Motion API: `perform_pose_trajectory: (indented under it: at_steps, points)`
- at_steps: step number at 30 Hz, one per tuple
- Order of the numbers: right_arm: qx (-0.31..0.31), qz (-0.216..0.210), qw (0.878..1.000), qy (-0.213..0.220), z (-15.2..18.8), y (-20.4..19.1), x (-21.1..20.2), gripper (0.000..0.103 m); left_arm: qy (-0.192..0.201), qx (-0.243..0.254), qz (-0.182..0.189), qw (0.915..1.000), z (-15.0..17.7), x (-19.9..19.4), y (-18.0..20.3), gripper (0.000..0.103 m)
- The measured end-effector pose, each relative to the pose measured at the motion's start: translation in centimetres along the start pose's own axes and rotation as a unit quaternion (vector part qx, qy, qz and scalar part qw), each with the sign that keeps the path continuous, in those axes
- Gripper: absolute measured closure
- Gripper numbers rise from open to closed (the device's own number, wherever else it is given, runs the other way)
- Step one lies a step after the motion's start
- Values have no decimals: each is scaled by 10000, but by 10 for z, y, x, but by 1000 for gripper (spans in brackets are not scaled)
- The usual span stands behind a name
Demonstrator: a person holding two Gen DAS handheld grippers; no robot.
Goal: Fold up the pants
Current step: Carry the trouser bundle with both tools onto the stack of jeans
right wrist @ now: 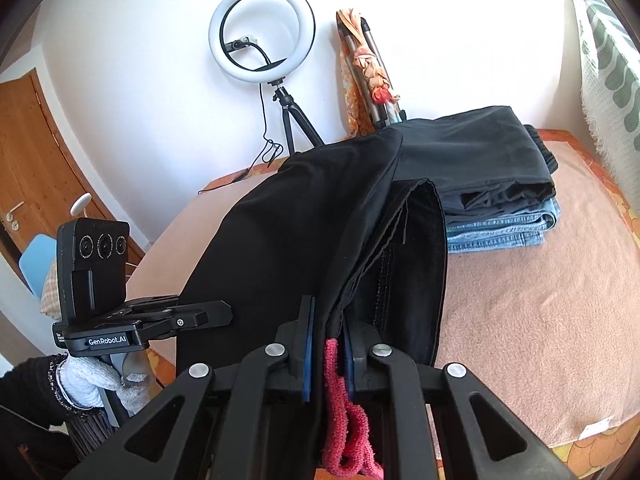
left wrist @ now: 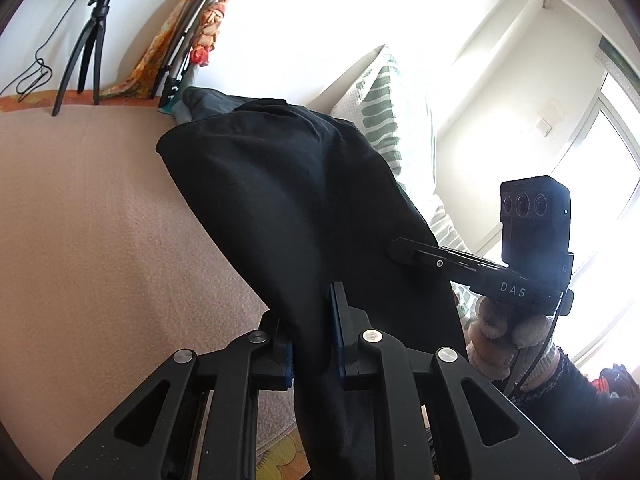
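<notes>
The black pants (left wrist: 288,208) hang lifted over the pink-blanketed table (left wrist: 88,216), stretched between both grippers. My left gripper (left wrist: 312,344) is shut on one edge of the pants. The right gripper (left wrist: 404,250) shows in the left wrist view, holding the fabric's right edge. In the right wrist view my right gripper (right wrist: 330,344) is shut on the pants (right wrist: 304,232) near the hem, and a red knitted cord (right wrist: 346,416) dangles between its fingers. The left gripper (right wrist: 224,314) shows at the left, at the fabric's other edge.
A stack of folded dark pants (right wrist: 480,160) and jeans (right wrist: 504,228) lies at the table's far side. A ring light on a tripod (right wrist: 262,34) and a wrapped tripod (right wrist: 370,80) stand by the wall. A green-patterned cushion (left wrist: 384,108) is at the right.
</notes>
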State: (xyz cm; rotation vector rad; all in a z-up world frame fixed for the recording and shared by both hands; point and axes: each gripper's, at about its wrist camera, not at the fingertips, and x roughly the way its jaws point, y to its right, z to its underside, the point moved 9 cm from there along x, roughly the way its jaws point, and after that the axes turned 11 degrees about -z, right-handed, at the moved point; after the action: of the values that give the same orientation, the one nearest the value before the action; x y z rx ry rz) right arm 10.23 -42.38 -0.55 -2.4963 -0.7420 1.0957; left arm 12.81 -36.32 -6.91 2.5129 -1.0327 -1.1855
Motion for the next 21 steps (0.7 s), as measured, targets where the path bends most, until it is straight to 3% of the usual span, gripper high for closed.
perform_pose_trajectory:
  at_steps: [11,21]
  points:
    - [-141,191,9986,481,-74,9,-18,93,308,326,-81,9990,-74,11,12,91]
    - [-274,483,9969,554,-146,50,-10,93,551,375,-169,9976,-148,48,8,91]
